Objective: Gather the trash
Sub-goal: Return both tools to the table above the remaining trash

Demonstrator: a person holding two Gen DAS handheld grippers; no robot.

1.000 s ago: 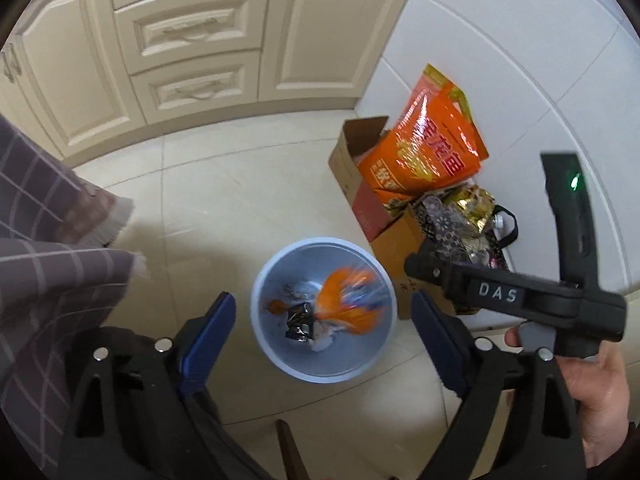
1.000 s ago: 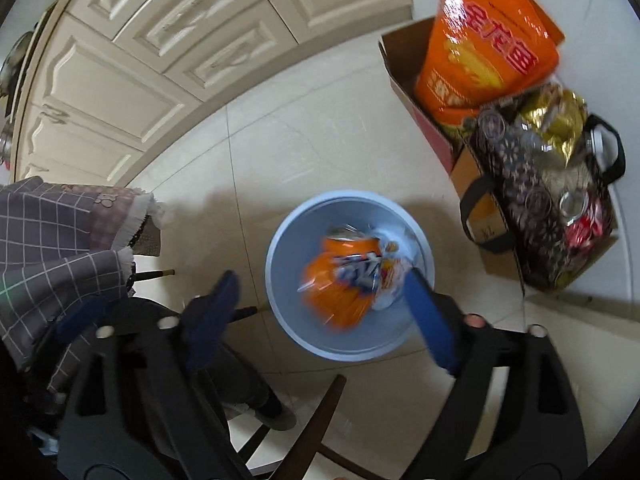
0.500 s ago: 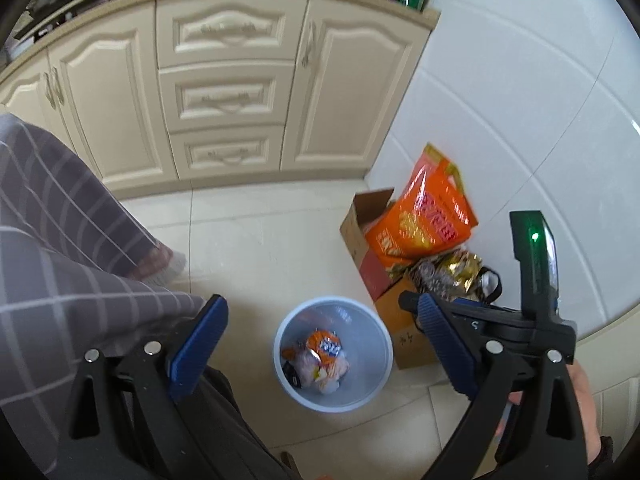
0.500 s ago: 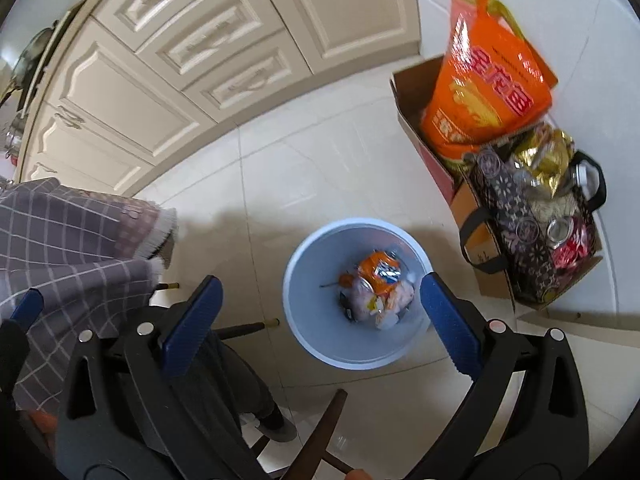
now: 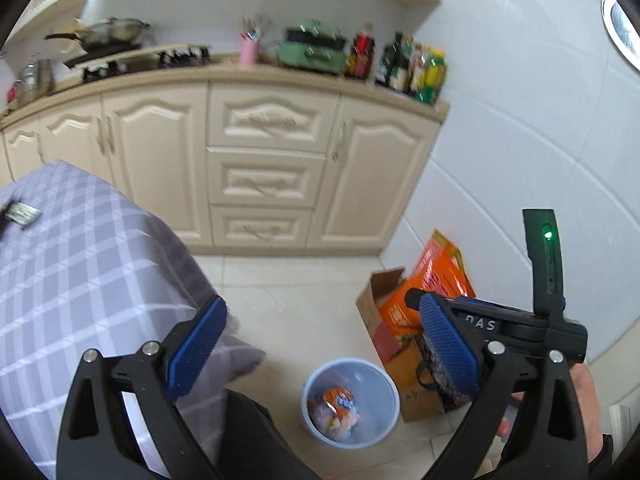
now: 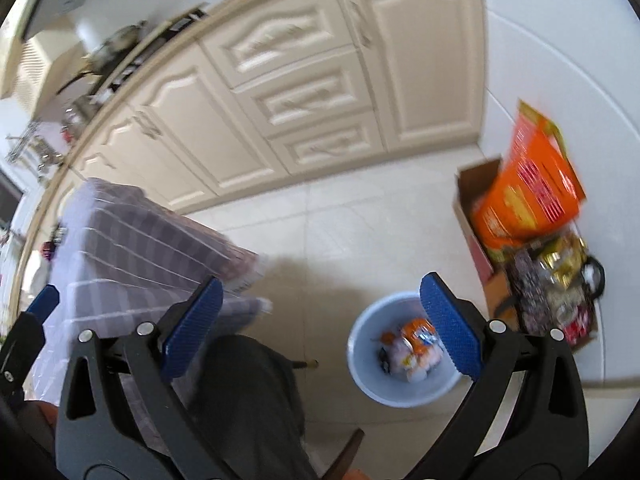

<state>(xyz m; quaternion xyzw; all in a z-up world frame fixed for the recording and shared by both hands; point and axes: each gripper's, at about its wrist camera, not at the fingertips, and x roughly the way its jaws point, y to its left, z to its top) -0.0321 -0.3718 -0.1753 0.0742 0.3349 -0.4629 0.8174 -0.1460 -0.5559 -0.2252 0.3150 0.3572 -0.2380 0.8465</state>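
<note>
Both sets of jaws wide open and empty, left gripper (image 5: 324,354) and right gripper (image 6: 320,330) alike, with the trash (image 5: 334,408) sitting in the blue bin (image 5: 386,400) well below, nearer the right gripper's right-hand finger.

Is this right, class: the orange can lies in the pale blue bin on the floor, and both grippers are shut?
Not quite. The orange can does lie in the pale blue bin on the floor, but the left gripper and right gripper are open and empty, as both wrist views show.
</note>
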